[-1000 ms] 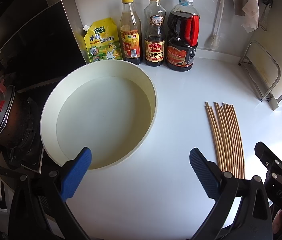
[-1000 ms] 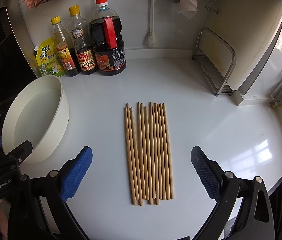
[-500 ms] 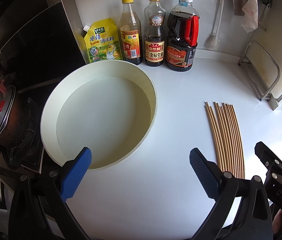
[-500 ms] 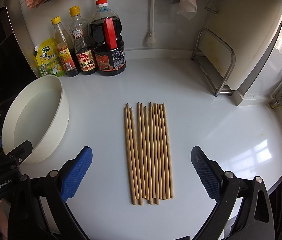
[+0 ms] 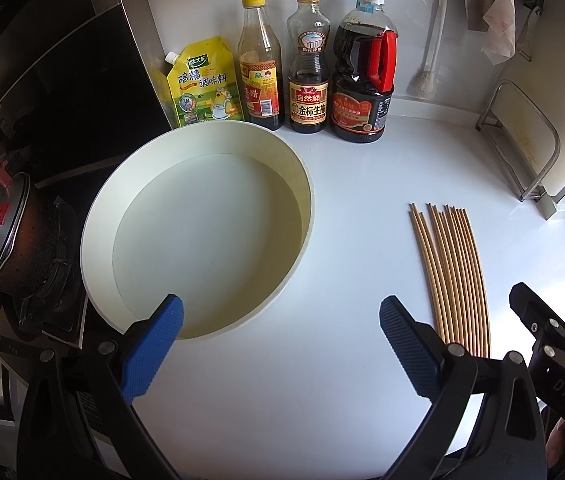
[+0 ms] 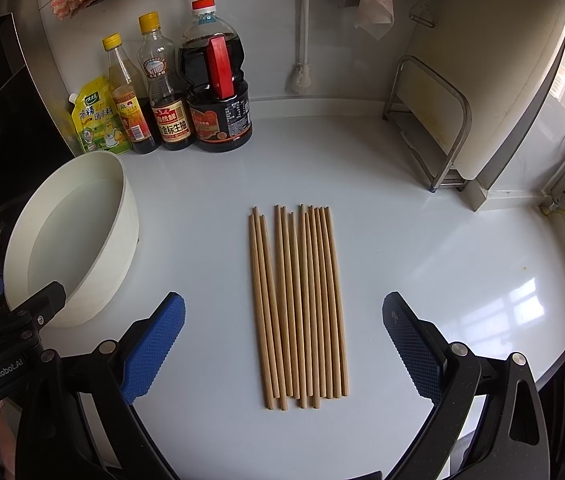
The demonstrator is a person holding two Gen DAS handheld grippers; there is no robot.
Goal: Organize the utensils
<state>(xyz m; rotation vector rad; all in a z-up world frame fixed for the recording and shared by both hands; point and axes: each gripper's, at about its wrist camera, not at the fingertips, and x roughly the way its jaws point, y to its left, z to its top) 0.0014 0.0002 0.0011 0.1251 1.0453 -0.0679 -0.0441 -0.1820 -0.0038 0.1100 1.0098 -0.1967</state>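
Observation:
Several wooden chopsticks (image 6: pixel 298 304) lie side by side on the white counter, also seen at the right of the left wrist view as chopsticks (image 5: pixel 452 268). A round cream basin (image 5: pixel 198 224) holding water sits left of them; in the right wrist view the basin (image 6: pixel 122 216) is at the left. My right gripper (image 6: pixel 282 344) is open, hovering just in front of the chopsticks' near ends with nothing between its blue pads. My left gripper (image 5: pixel 280 344) is open over the counter between basin and chopsticks, empty.
Three sauce bottles (image 5: pixel 308 64) and a yellow seasoning pouch (image 5: pixel 202 84) stand along the back wall. A dark pot (image 5: pixel 10 236) sits on the stove at far left. A metal rack (image 6: pixel 430 128) with a cutting board stands at the right.

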